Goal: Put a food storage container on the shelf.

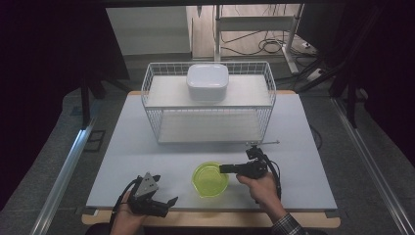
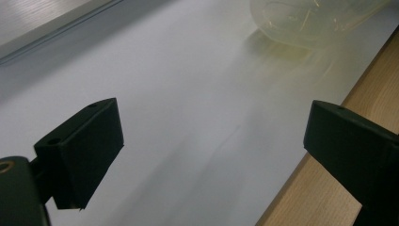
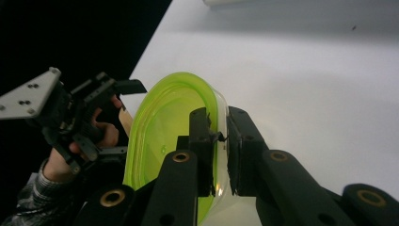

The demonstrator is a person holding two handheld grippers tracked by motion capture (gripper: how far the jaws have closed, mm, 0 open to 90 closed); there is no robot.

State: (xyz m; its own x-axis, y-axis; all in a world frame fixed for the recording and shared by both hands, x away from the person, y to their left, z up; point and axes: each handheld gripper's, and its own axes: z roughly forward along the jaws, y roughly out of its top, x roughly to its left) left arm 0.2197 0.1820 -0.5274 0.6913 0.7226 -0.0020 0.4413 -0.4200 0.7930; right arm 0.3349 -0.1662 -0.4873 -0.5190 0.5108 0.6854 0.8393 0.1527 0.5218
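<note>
A translucent lime-green bowl sits on the white table near its front edge. My right gripper reaches in from the right and is shut on the bowl's right rim, with one pad inside the wall and one outside. At the front left corner my left gripper rests low over the table, open, with nothing between its fingers. In the left gripper view the bowl shows blurred, farther off at the top right.
A white wire basket stands at the back of the table with a white lidded box on its upper shelf. A thin metal rod lies in front of the basket. The table's wooden front edge runs beside the left gripper.
</note>
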